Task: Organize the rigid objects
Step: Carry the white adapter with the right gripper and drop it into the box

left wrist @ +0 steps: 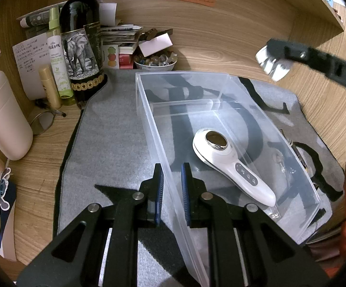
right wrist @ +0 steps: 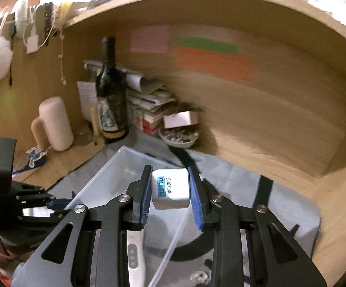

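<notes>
Right gripper [right wrist: 170,192] carrying the travel adaptor [right wrist: 170,189] above the clear bin [left wrist: 149,110].
White handheld device [left wrist: 230,165] already lying inside; left gripper [left wrist: 171,191] clamping the bin's wall.

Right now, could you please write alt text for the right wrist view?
The right tool grips a white travel adaptor above a clear plastic box on a grey mat. A dark wine bottle stands in the wooden corner behind.

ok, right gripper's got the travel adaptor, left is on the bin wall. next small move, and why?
Probably carry the travel adaptor over the clear bin and lower it beside the white handheld device. The right gripper holds it above the bin; the left gripper steadies the near wall.
</notes>
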Tool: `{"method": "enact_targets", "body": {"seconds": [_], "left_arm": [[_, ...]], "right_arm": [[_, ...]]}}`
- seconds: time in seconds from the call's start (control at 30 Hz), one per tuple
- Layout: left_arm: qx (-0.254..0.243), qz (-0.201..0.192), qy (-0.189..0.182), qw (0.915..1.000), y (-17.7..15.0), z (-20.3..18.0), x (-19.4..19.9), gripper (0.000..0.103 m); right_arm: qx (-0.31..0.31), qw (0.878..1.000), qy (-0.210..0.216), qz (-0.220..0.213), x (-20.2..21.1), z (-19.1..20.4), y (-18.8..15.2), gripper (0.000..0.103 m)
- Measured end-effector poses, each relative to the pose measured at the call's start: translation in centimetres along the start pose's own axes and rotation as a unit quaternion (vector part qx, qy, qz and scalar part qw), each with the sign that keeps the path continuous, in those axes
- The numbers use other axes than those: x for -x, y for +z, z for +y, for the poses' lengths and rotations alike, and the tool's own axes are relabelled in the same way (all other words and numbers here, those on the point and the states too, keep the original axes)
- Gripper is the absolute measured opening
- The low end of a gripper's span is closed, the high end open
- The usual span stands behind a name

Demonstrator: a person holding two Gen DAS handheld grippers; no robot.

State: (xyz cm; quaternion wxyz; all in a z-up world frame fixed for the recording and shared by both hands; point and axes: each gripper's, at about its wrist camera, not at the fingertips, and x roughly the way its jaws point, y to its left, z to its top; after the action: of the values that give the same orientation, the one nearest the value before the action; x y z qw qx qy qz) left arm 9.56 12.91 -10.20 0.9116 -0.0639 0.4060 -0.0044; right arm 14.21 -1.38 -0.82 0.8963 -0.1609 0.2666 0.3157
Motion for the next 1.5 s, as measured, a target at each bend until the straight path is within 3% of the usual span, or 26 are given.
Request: {"method": "enact_targets", "body": {"seconds": [0.47,0.97,1.3,1.43,1.5], "left_arm": [[0.002,-0.005,-0.005,1.0000,0.2,0.1,-0.2,0.015],[0.003,-0.006,-0.005,1.0000,0.1,0.0,-0.2,0.015],[0.002,-0.006,-0.006,1.0000,0.1,0.1,-0.3,0.015],[0.002,-0.006,-0.006,1.0000,0.0,0.1,-0.2,0.015],[0.002,-0.006,-0.006,1.0000,0.0,0.1,-0.3,0.015]], "right_arm": [[0.045,0.992,0.015,0.115,-6.0,1.5,-3.4,0.027],[0.053,0.989,0.008,0.141,-6.8,1.6,-3.9,0.028],[0.049,0.992,0.006,0.112,-5.0,1.8,-3.3,0.059],[0.049,0.995,0.003,0.092,-3.7,1.8,-2.7,0.062],[0.047,0.996,-0.006,0.081,-2.9,1.7,-2.3,0.073]]}}
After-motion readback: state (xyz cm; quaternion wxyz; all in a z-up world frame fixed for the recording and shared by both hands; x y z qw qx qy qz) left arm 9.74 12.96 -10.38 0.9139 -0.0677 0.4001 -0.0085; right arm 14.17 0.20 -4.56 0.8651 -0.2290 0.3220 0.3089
